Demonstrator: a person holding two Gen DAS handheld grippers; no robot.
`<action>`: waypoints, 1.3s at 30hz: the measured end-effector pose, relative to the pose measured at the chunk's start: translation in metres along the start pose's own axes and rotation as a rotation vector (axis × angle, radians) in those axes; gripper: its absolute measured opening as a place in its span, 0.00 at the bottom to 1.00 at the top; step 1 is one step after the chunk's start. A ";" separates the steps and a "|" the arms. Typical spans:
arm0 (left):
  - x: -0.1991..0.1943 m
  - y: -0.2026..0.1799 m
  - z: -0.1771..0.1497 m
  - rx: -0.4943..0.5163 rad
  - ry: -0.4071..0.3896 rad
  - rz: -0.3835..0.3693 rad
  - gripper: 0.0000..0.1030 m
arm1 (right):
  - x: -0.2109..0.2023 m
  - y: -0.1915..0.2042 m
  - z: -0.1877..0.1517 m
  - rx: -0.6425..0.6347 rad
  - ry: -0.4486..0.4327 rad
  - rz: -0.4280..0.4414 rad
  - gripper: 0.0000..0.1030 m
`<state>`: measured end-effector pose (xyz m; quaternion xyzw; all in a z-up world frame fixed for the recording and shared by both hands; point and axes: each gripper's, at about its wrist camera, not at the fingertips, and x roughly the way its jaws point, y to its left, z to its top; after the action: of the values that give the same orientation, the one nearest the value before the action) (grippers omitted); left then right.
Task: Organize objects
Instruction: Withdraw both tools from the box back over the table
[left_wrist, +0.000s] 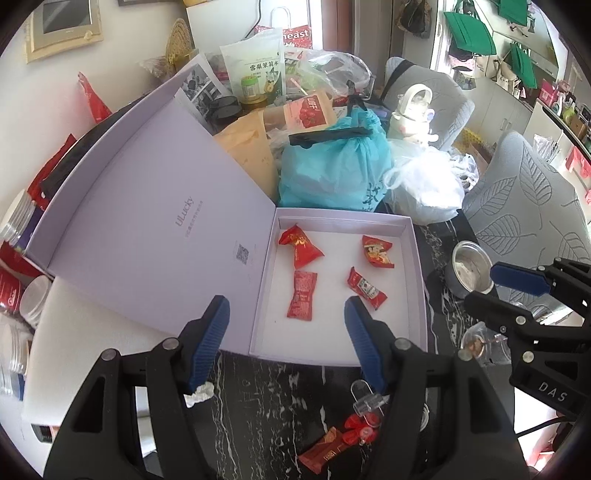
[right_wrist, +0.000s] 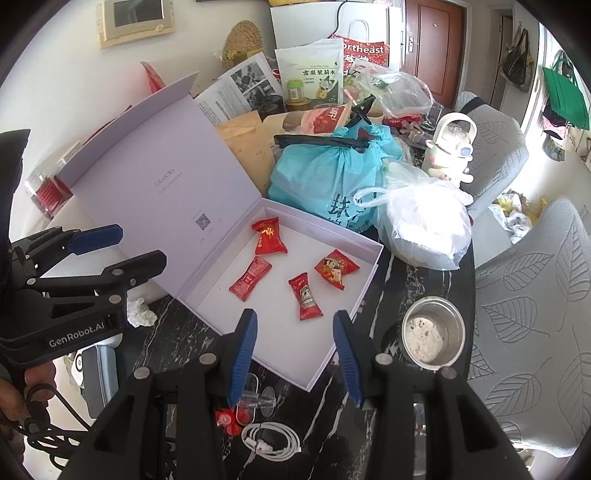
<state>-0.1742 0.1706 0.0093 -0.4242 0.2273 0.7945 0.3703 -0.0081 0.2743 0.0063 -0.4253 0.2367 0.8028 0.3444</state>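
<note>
A lavender box lies open on the dark marble table, its lid leaning back to the left. Several red candy packets are spread over its white floor. My left gripper hovers open above the box's near left corner, nothing between its blue pads. Above the near right corner my right gripper is also open and empty. In front of the box lie a red snack bar, red plastic pieces and a clear plastic piece.
A teal bag and a white plastic bag crowd the box's far side. A metal cup stands to its right. A crumpled tissue and a white cable lie near the front.
</note>
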 end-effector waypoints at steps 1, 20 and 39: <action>-0.004 -0.002 -0.004 -0.002 -0.001 0.001 0.63 | -0.003 0.001 -0.003 -0.002 -0.002 0.000 0.42; -0.039 -0.019 -0.084 -0.053 0.033 0.006 0.68 | -0.030 0.020 -0.076 -0.041 0.033 0.042 0.42; -0.036 -0.034 -0.157 -0.095 0.131 -0.051 0.68 | -0.024 0.030 -0.140 -0.097 0.055 0.151 0.64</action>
<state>-0.0546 0.0714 -0.0463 -0.4983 0.2022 0.7652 0.3539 0.0517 0.1519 -0.0440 -0.4444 0.2384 0.8249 0.2554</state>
